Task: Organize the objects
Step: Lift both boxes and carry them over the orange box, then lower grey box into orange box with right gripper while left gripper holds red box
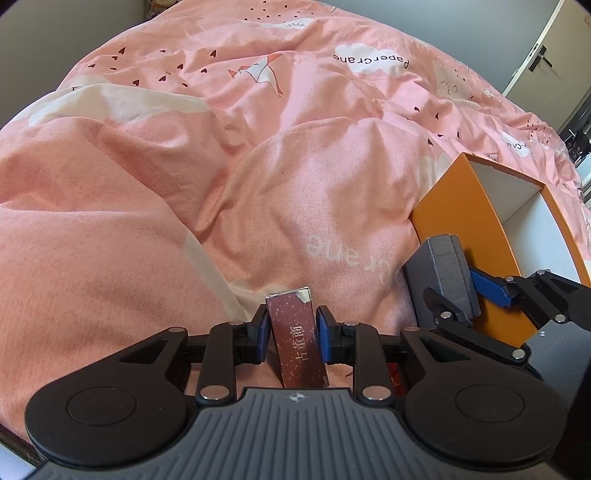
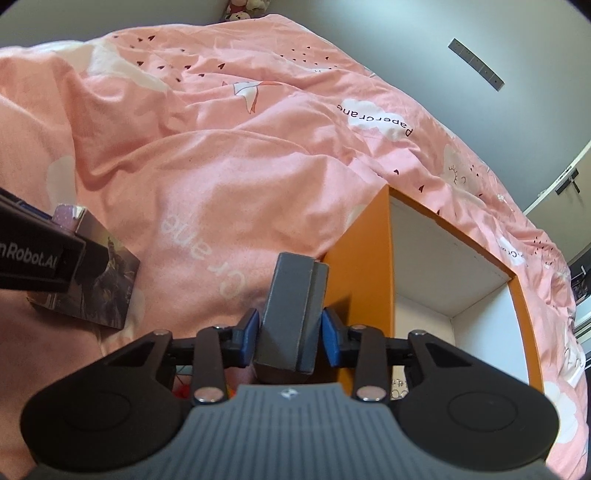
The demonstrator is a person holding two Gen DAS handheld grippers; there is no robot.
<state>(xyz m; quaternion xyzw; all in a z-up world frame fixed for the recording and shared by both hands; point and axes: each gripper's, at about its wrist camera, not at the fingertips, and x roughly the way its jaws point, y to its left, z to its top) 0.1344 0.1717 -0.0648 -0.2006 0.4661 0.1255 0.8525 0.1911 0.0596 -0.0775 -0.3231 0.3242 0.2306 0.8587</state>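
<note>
Dark red card box [image 1: 297, 339] with white Chinese lettering, clamped edge-on between the blue pads [image 1: 261, 334] of the left gripper [image 1: 291, 334], pads pressed to both narrow sides. Silver-foiled top corner poking up past the fingertips, box tilted slightly, lower end tucked back toward the gripper body. Seen from the right wrist camera, same box [image 2: 92, 273] low over the pink bedding, printed artwork on its broad face, left gripper's black body across its near end.

Grey case [image 2: 291, 314], a two-part rectangular block with a seam down one side, standing between the blue pads [image 2: 330, 339] of the right gripper [image 2: 290, 338]. Left pad against it; a thin gap or mere shadow at the right pad, so hard to call a firm clench. Case just beside the near orange wall of the open storage box.

Orange storage box [image 2: 369, 258], white inside, open top, resting on the duvet at right, nothing visible in the part of the interior on show.

Pink duvet [image 1: 184, 184] rumpled all around, printed with clouds, small hearts, paper cranes. Grey wall beyond, plush toys [image 2: 245, 5] at the far head of the bed, door with a handle [image 1: 541, 59] off to the right.
</note>
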